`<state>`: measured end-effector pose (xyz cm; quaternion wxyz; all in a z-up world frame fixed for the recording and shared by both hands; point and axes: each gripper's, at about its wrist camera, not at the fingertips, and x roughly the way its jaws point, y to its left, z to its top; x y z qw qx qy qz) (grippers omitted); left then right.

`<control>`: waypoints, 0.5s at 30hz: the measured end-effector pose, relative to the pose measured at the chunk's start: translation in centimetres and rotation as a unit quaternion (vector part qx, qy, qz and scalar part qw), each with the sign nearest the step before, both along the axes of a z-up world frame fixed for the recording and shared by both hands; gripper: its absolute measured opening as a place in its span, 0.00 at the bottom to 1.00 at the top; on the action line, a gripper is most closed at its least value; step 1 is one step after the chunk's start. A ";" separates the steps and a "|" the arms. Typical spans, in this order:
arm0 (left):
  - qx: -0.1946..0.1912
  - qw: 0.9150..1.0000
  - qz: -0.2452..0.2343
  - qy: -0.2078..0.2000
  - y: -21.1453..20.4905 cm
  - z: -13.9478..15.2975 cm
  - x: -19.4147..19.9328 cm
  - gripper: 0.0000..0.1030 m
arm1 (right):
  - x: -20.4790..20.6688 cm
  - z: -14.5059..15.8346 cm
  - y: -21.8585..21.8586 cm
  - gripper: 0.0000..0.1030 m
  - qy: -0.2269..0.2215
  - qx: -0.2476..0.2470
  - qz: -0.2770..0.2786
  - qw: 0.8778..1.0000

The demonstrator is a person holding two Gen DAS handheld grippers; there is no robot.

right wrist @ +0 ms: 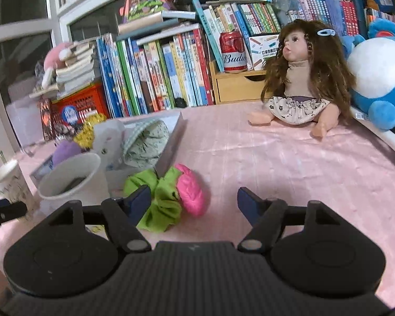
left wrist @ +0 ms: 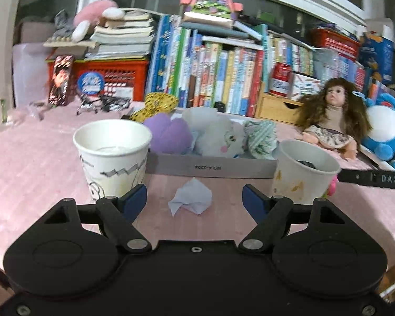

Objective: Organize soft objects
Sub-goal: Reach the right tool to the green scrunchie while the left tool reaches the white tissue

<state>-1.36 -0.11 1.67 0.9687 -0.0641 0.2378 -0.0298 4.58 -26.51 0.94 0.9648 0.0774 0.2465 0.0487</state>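
A crumpled pale tissue (left wrist: 191, 196) lies on the pink cloth just beyond my left gripper (left wrist: 194, 198), which stands open with nothing between its pads. A shallow grey box (left wrist: 210, 167) behind it holds a purple plush (left wrist: 168, 134), a white plush (left wrist: 218, 138) and a green patterned cloth (left wrist: 260, 138). In the right wrist view a green scrunchie (right wrist: 163, 200) and a pink soft ball (right wrist: 191, 189) lie by the grey box's (right wrist: 171, 147) corner. My right gripper (right wrist: 193, 201) is open, its left pad beside the scrunchie, apart from it.
Two paper cups (left wrist: 113, 155) (left wrist: 302, 172) flank the tissue; the right one reappears as the paper cup (right wrist: 71, 181). A long-haired doll (right wrist: 300, 79) and a blue plush (right wrist: 379, 84) sit at the back right. Books (left wrist: 218, 73) and a red crate (left wrist: 110, 76) line the back.
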 end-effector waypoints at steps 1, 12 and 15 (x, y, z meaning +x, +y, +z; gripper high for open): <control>-0.008 1.000 0.008 0.001 0.1 -0.2 0.1 0.72 | 0.2 -0.1 -0.1 0.77 0.004 -0.001 0.001 1.000; -0.068 0.995 0.078 0.000 -0.2 -2.0 1.9 0.63 | 2.5 -0.7 -0.7 0.72 0.040 0.000 0.010 0.999; -0.066 0.994 0.083 0.004 -0.8 -2.4 2.7 0.61 | 3.0 -0.6 -0.7 0.72 0.044 -0.006 0.018 0.999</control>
